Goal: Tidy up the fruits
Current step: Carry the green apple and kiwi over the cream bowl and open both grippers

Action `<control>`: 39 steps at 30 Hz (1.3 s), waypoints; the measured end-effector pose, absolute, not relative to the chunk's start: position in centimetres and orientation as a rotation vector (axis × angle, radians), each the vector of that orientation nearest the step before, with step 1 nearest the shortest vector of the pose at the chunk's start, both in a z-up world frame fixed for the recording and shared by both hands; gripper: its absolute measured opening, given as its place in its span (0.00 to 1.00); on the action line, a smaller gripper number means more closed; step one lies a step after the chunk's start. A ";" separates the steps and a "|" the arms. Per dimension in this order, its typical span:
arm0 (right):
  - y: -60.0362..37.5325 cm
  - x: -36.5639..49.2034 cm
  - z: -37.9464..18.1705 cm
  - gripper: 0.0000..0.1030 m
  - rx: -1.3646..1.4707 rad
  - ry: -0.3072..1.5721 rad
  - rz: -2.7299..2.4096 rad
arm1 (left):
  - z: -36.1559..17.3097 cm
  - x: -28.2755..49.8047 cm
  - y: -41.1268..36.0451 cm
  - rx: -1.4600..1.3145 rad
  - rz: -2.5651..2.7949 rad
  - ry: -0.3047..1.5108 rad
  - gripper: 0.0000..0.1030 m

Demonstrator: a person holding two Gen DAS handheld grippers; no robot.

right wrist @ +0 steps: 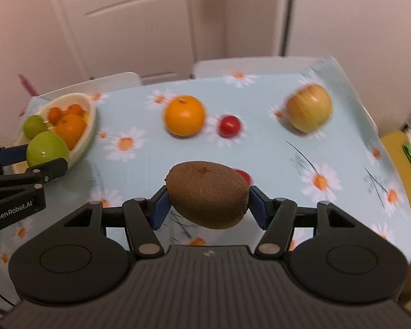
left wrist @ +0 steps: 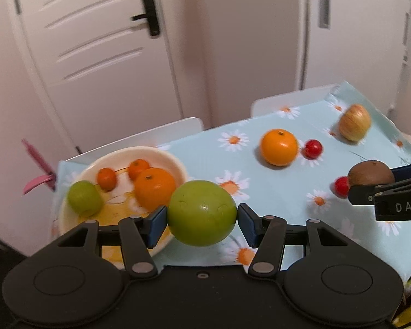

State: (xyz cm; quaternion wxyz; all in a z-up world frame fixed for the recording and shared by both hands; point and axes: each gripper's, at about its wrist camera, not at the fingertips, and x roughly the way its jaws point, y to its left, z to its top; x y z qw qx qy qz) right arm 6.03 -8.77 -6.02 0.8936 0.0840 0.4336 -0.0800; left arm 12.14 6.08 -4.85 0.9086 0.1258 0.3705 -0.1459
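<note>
Left gripper jaws clamped on green fruit, held above table just beside bowl. Right gripper jaws clamped on kiwi, held above table. Bowl filled with oranges and second green fruit. Orange, cherry tomato, apple left on table.

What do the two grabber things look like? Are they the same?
Yes, a matching pair. Each hand-held gripper, left and right, is matte black plastic with two round lobes, silver pivot pins and blue pads on its fingers. White lettering marks the sides: "GenRobot.AI" on the left, "DAS" on the right.
</note>
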 end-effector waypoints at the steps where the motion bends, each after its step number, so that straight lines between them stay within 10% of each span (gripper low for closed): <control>1: -8.3 6.4 -5.8 0.74 0.163 0.893 -0.145 | -4.6 12.0 6.6 0.250 -0.280 0.762 0.59; 39: 5.0 18.7 -6.1 0.74 0.055 0.873 0.166 | -9.7 20.2 16.9 0.234 -0.086 0.851 0.59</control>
